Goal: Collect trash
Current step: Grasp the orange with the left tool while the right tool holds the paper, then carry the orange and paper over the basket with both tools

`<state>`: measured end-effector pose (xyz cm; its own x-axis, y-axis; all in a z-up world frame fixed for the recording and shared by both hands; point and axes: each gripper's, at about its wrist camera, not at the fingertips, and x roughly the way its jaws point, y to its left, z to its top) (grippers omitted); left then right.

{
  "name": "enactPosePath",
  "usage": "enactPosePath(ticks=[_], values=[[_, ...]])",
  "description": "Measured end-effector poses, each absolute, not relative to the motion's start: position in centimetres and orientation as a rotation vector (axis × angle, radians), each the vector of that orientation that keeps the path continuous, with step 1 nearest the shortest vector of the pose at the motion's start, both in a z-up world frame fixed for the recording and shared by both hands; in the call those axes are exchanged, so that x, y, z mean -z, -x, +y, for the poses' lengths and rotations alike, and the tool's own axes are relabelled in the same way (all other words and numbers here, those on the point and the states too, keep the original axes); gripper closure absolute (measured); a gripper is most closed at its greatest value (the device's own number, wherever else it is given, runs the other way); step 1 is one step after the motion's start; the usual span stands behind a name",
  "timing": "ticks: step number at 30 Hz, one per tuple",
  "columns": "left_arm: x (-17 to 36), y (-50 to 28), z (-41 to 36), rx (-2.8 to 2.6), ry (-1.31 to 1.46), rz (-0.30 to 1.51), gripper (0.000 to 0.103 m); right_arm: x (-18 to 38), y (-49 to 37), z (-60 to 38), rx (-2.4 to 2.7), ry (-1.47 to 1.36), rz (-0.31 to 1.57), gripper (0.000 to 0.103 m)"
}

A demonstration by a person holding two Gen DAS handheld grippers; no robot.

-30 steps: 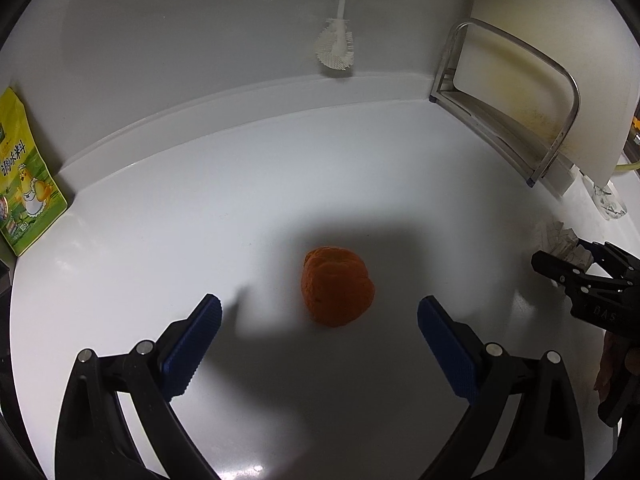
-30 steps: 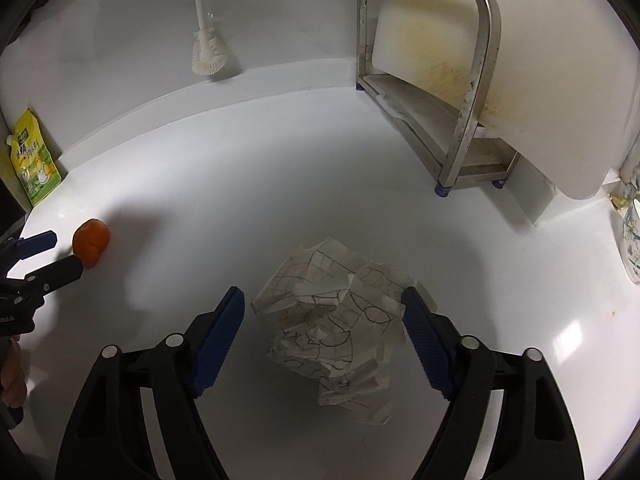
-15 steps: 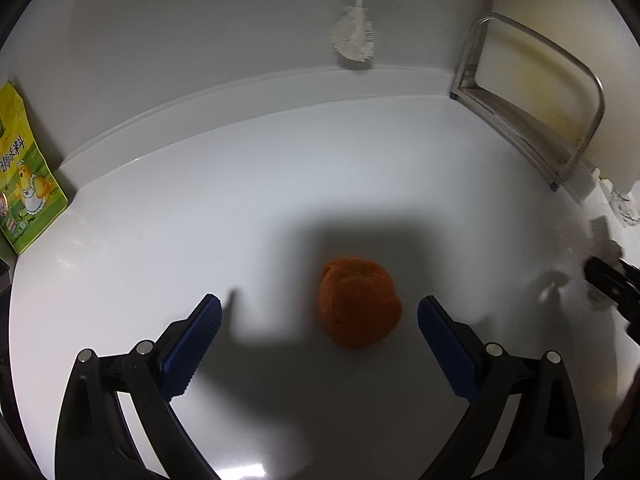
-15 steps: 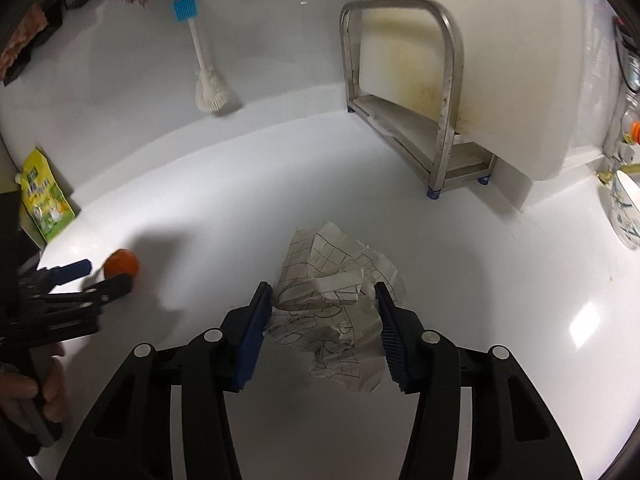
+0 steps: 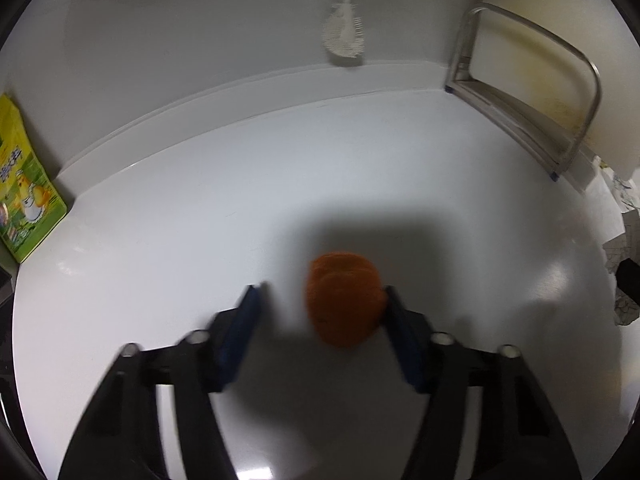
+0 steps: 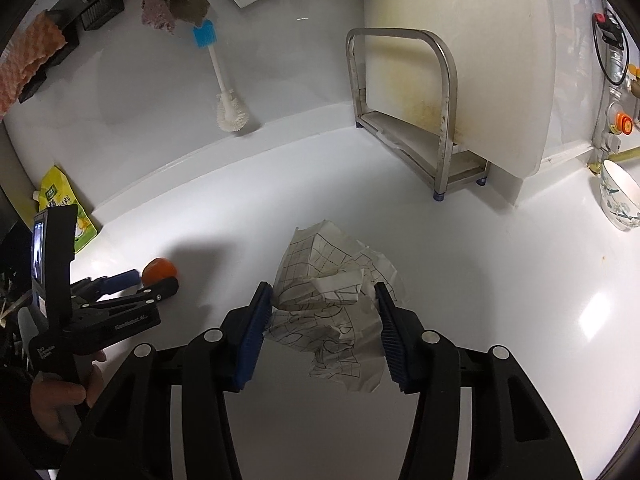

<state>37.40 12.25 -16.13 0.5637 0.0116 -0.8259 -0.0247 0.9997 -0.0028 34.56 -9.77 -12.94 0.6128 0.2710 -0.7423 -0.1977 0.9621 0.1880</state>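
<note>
An orange lump (image 5: pixel 342 300) lies on the white counter (image 5: pixel 200 240). My left gripper (image 5: pixel 322 292) straddles it with its jaws closing. The right pad touches the lump and the left pad stands a little apart from it. In the right wrist view the same lump (image 6: pixel 159 271) sits between the fingers of the left gripper (image 6: pixel 154 280), which a hand holds at the left edge. My right gripper (image 6: pixel 322 292) is shut on a crumpled sheet of white paper (image 6: pixel 332 280) with a printed grid, held a little above the counter. That paper (image 5: pixel 624 240) shows at the right edge of the left wrist view.
A white dish brush (image 6: pixel 232 112) hangs on the back wall. A steel rack (image 6: pixel 404 120) holds a stained white board (image 6: pixel 480 60) at the back right. A yellow-green packet (image 6: pixel 60 200) leans at the far left, and a patterned bowl (image 6: pixel 618 196) stands at the right edge.
The left jaws have narrowed from wide apart to close around the orange lump. The right jaws closed on the crumpled paper and rose with it.
</note>
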Motion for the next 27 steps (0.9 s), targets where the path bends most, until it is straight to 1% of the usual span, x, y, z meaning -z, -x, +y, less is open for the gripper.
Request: enactPosePath(ticks=[1, 2, 6, 11, 17, 27], values=[[16.0, -37.3, 12.1, -0.002, 0.019, 0.973, 0.064, 12.9, -34.4, -9.8, -0.269, -0.094, 0.872, 0.053], [15.9, -37.3, 12.0, 0.015, 0.020, 0.976, 0.069, 12.9, -34.2, -9.8, -0.267, -0.098, 0.874, 0.053], [15.7, -36.8, 12.1, 0.048, 0.039, 0.990, 0.077, 13.1, -33.1, -9.8, -0.259, -0.113, 0.891, 0.053], [15.2, -35.6, 12.9, 0.065, 0.051, 0.998, 0.077, 13.1, -31.4, -9.7, -0.245, -0.144, 0.898, 0.053], [14.2, -33.4, 13.0, 0.088, -0.004, 0.976, 0.077, 12.5, -28.2, -9.6, -0.218, -0.186, 0.901, 0.053], [11.1, -28.6, 11.5, 0.173, -0.052, 0.944, 0.077, 11.1, -22.2, -10.6, -0.140, -0.245, 0.904, 0.053]])
